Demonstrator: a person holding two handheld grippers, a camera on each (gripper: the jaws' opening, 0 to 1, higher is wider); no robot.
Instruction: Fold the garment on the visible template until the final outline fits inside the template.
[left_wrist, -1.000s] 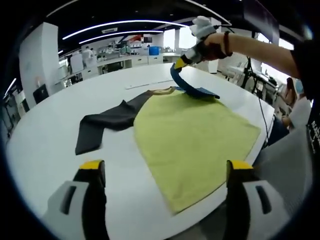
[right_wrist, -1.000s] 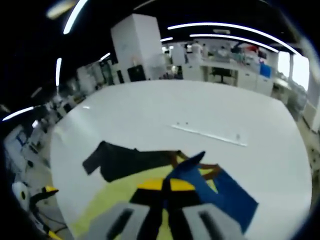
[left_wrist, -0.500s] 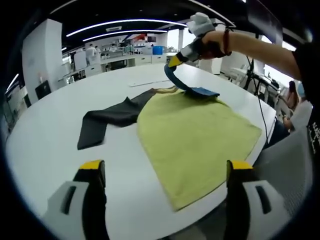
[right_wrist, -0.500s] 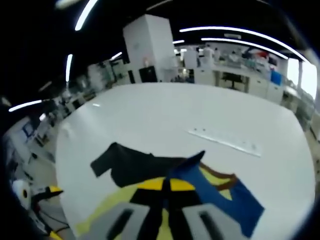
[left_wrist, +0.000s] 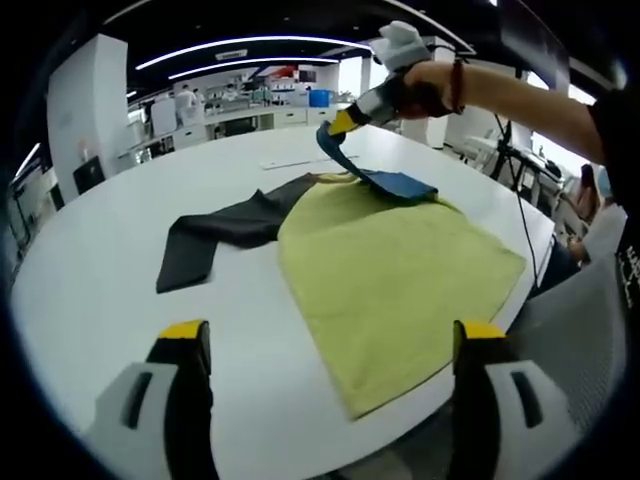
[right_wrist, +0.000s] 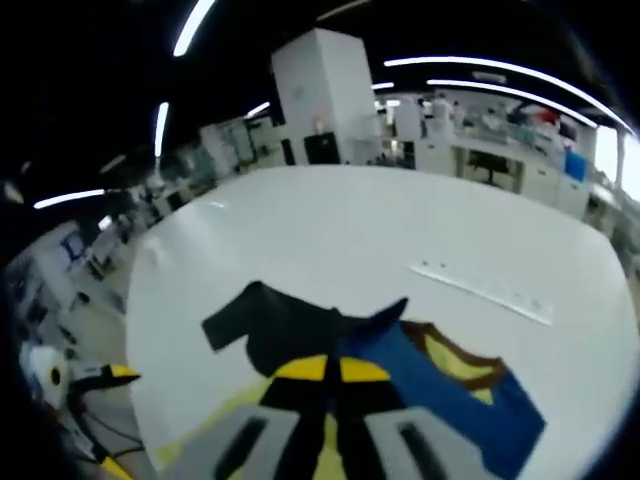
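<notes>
In the left gripper view, the left gripper hangs low over the near edge of the table, its two yellow-tipped jaws spread wide apart with nothing between them. Just beyond them lies the yellow-green cloth, a flat sheet with one corner pointing toward the camera and reaching the table's near edge, its far end running up under the garment. The garment lies past the cloth's far left side: its dark sleeve stretches flat on the white tabletop, long axis running from a squared cuff at the left toward the collar at the far side of the cloth. Its blue sleeve is lifted off the cloth, rising up and leftward to the right gripper, whose jaws are closed on the sleeve end. A hand with a dark wristband holds that gripper from the right.

In the right gripper view, the right gripper's yellow tips meet on the blue fabric, which trails away to the lower right; the dark sleeve points left, and a brown collar edge shows beside the blue. A long thin ruler-like strip lies farther across the round white table. Beyond stand a white pillar, benches with equipment, and curved ceiling lights.
</notes>
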